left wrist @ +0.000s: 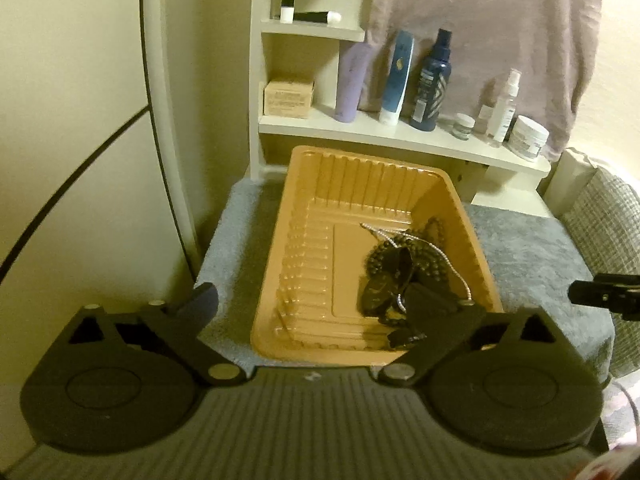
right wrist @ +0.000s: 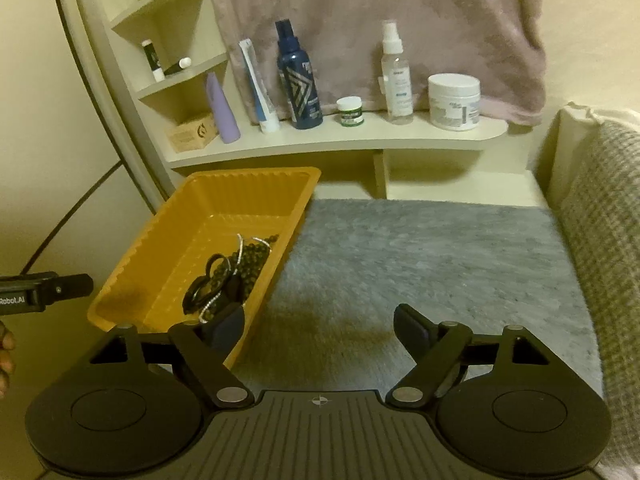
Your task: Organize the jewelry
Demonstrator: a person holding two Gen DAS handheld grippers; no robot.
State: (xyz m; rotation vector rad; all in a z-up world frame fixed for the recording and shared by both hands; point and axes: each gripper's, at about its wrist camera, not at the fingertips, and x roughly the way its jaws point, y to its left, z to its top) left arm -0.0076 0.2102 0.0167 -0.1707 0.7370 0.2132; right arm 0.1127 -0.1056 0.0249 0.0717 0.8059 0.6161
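An orange plastic tray (left wrist: 316, 240) (right wrist: 224, 208) stands on a grey fluffy mat (left wrist: 532, 256) (right wrist: 420, 248). In its near right part lies a tangle of jewelry (left wrist: 384, 264) (right wrist: 240, 264): dark beaded strands, a thin silver chain and black pieces. My left gripper (left wrist: 320, 304) hangs open above the tray's near end with nothing between its fingers; its right finger overlaps the pile in the picture. My right gripper (right wrist: 320, 324) is open too, empty, above the mat just right of the tray, and shows at the edge of the left wrist view (left wrist: 600, 294).
Behind the tray a cream shelf (right wrist: 340, 142) carries bottles, tubes and jars, with a pinkish towel (right wrist: 400, 20) hanging above. A checked cushion (right wrist: 600, 208) borders the mat on the right. A wall and a curved frame (left wrist: 160, 120) stand to the left.
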